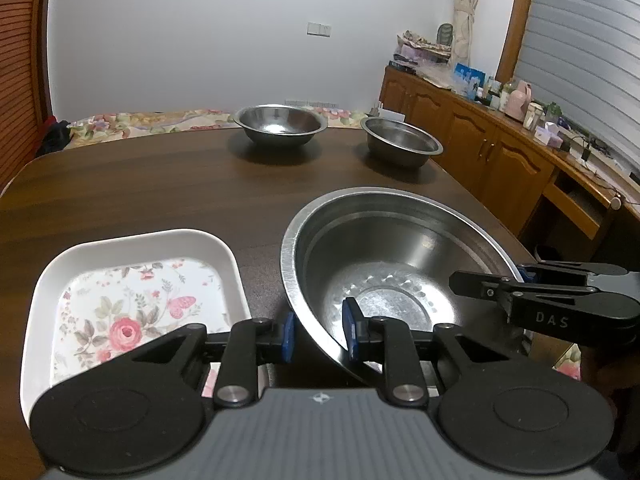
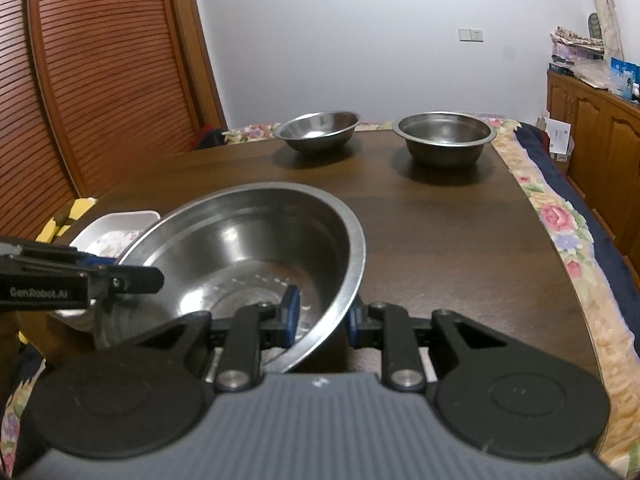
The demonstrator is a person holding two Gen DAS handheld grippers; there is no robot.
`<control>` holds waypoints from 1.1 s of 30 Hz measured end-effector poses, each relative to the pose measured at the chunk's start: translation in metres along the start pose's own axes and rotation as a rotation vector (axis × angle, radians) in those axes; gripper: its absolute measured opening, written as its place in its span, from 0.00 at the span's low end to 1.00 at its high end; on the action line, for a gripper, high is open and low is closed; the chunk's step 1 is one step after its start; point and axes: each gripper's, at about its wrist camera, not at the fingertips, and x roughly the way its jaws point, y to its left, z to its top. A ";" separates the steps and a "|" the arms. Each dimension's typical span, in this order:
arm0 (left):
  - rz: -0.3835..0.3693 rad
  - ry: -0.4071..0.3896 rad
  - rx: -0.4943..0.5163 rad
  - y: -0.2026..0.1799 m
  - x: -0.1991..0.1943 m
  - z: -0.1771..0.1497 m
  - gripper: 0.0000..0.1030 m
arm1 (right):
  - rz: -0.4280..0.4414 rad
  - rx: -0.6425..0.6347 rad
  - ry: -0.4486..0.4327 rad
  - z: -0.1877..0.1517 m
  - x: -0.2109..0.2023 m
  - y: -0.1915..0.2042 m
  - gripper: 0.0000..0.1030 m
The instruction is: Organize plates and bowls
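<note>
A large steel bowl [image 1: 392, 256] [image 2: 256, 240] sits at the near side of the dark wooden table [image 1: 160, 188]. My left gripper [image 1: 320, 334] straddles its near-left rim, one pad inside and one outside, jaws a little apart. My right gripper [image 2: 320, 320] straddles the near-right rim the same way; it also shows in the left wrist view [image 1: 520, 280]. A white floral tray [image 1: 132, 292] lies left of the bowl. Two smaller steel bowls, one on the left [image 1: 280, 124] [image 2: 318, 130] and one on the right [image 1: 400, 142] [image 2: 442, 136], stand at the far edge.
A floral cloth [image 2: 560, 220] shows along the table's right edge. Wooden cabinets [image 1: 500, 152] with clutter on top line the right wall. A slatted wooden door [image 2: 100, 80] stands at the left.
</note>
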 end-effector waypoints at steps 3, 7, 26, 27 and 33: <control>0.004 -0.002 -0.002 0.000 -0.001 -0.001 0.28 | 0.002 0.000 -0.001 0.001 0.001 -0.001 0.25; 0.010 -0.020 -0.014 0.005 -0.004 0.000 0.41 | 0.003 0.012 -0.001 0.004 0.001 -0.006 0.27; 0.066 -0.202 0.076 0.005 -0.072 0.053 0.57 | -0.039 -0.068 -0.106 0.063 -0.062 -0.025 0.31; 0.068 -0.208 0.080 0.004 -0.074 0.058 0.57 | -0.038 -0.073 -0.119 0.068 -0.068 -0.025 0.31; 0.078 -0.230 0.135 0.000 -0.074 0.078 0.58 | -0.023 -0.108 -0.122 0.091 -0.072 -0.027 0.31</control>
